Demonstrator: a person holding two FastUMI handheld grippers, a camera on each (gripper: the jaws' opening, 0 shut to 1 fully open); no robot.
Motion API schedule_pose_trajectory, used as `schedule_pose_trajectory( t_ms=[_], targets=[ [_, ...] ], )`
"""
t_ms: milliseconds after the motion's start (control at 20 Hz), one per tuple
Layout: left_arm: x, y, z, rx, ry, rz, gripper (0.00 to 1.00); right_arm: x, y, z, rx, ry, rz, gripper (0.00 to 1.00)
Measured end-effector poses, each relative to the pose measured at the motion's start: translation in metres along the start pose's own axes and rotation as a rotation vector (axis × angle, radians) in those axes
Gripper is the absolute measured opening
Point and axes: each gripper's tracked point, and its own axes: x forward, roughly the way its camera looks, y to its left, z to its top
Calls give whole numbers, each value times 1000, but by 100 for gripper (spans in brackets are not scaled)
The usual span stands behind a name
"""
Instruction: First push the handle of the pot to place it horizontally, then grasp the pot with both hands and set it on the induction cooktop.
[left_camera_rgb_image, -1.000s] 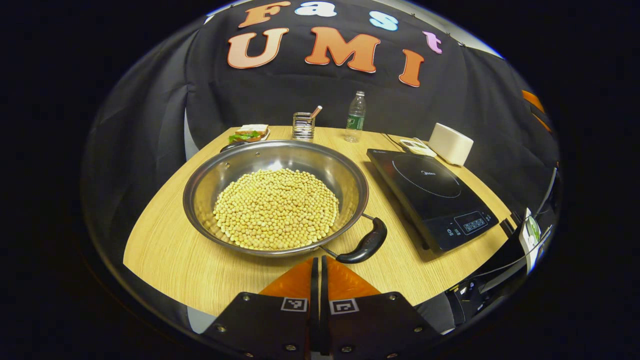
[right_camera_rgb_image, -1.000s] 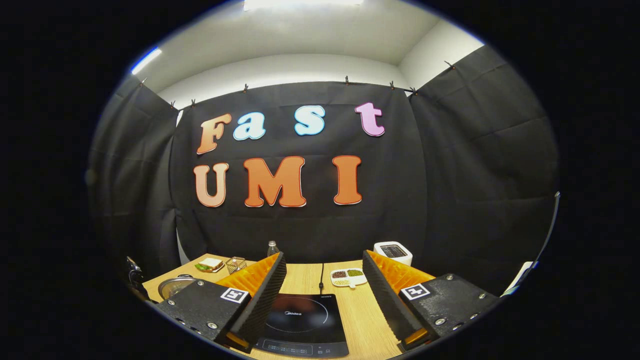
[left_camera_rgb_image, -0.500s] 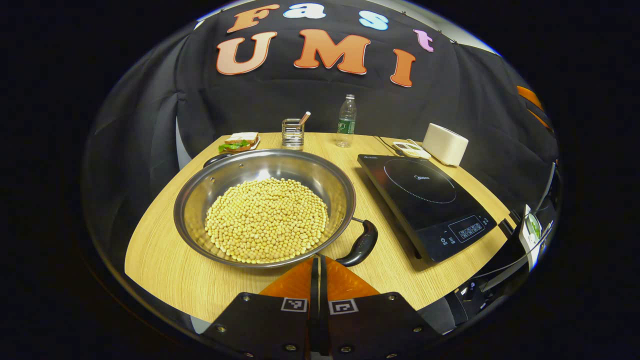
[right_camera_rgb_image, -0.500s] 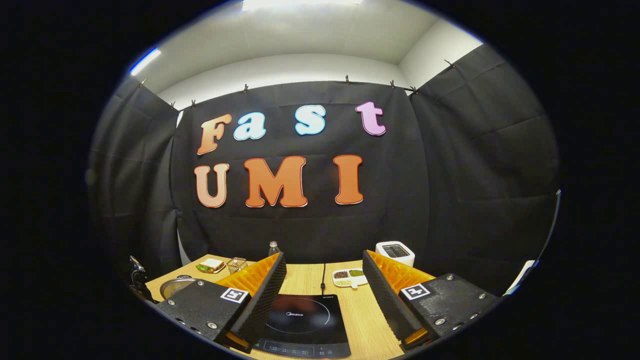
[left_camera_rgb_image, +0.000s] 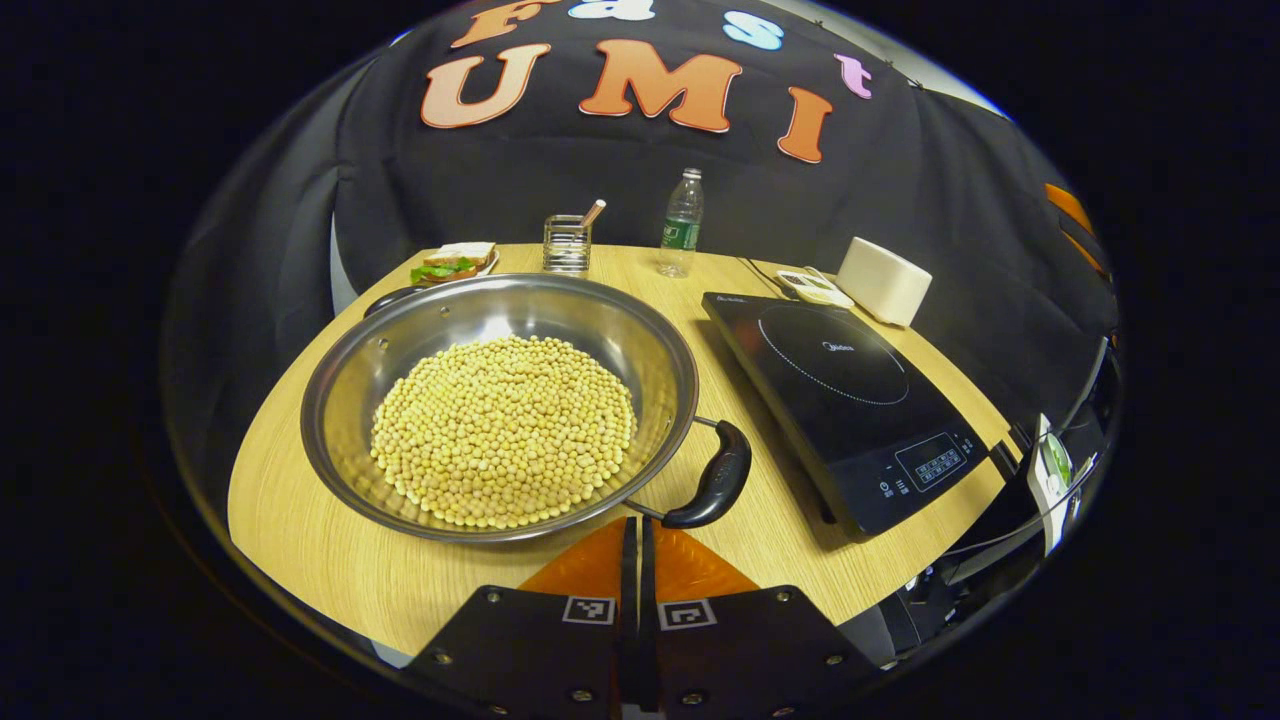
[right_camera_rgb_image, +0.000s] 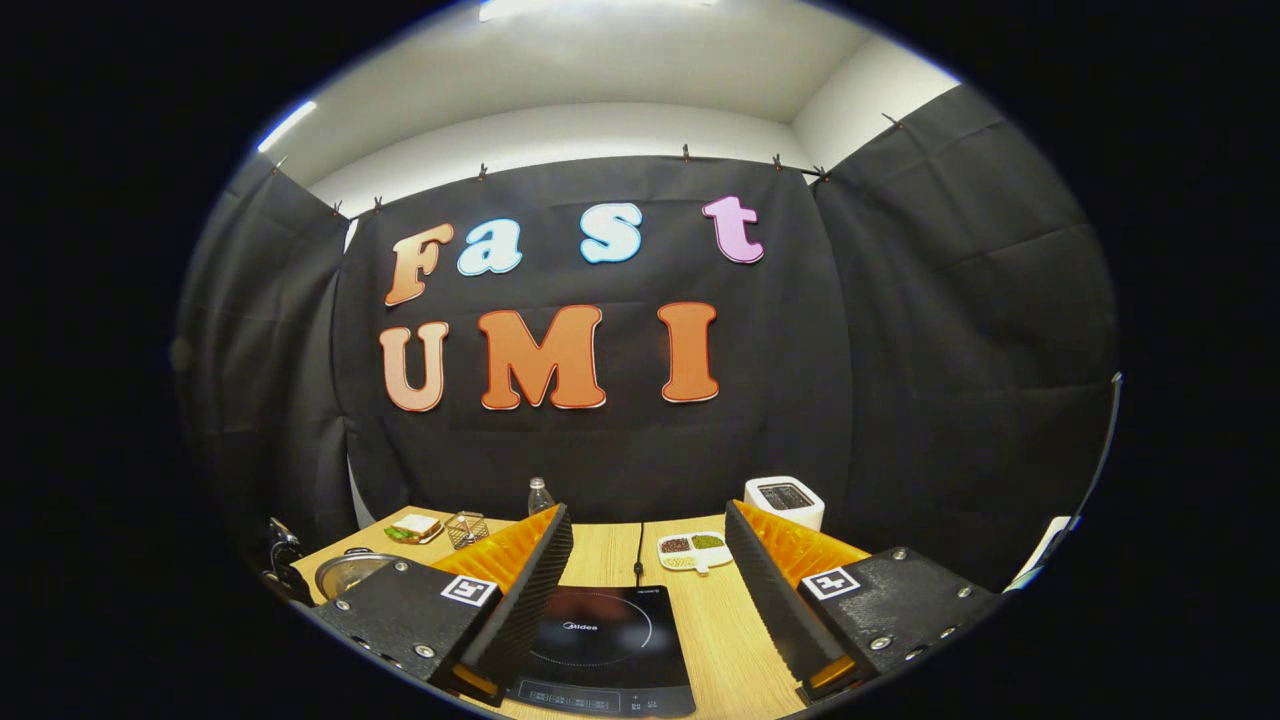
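Pale wood-grain counter (left_camera_rgb_image: 330, 560) with a rounded front edge, closed in by black cloth walls; white ceiling and a lit strip above the cloth in the right gripper view. Along the back of the counter: a sandwich on a small plate (left_camera_rgb_image: 452, 265), a wire holder with a stick in it (left_camera_rgb_image: 567, 244), a clear plastic bottle (left_camera_rgb_image: 681, 224), a small white dish with divided fillings (right_camera_rgb_image: 692, 550) and a white boxy appliance (left_camera_rgb_image: 883, 281). Wide shallow pot (left_camera_rgb_image: 350, 370) of shiny steel resting on the counter's left half, heaped inside with small round yellow beans (left_camera_rgb_image: 505, 430). Smooth curved black handle (left_camera_rgb_image: 712, 482) on wire brackets at the pot's near right rim, pointing toward the front corner of the induction cooktop (left_camera_rgb_image: 850, 390); second dark handle (left_camera_rgb_image: 385, 298) at the far left rim. Flat glossy black cooktop just right of the pot, apart from it, with a ring mark on its top and a control panel at its near end. Left tool (left_camera_rgb_image: 632, 545) clenched, fingers pressed flat together with nothing between them, tips just short of the pot's near rim and just left of the near handle, contact not clear. Right tool (right_camera_rgb_image: 648, 560) spread wide, ribbed inner faces turned toward each other, gripping nothing, raised above the cooktop's near end (right_camera_rgb_image: 600, 650), with the pot (right_camera_rgb_image: 345, 573) low at the left behind its left finger.
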Motion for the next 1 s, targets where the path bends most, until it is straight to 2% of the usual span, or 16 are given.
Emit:
schedule_pose_trajectory(
  t_ms=[1000],
  targets=[
    [74, -34, 38, -7, 25, -96, 1, 30, -17, -19, -27, 31, -37, 95]
  ],
)
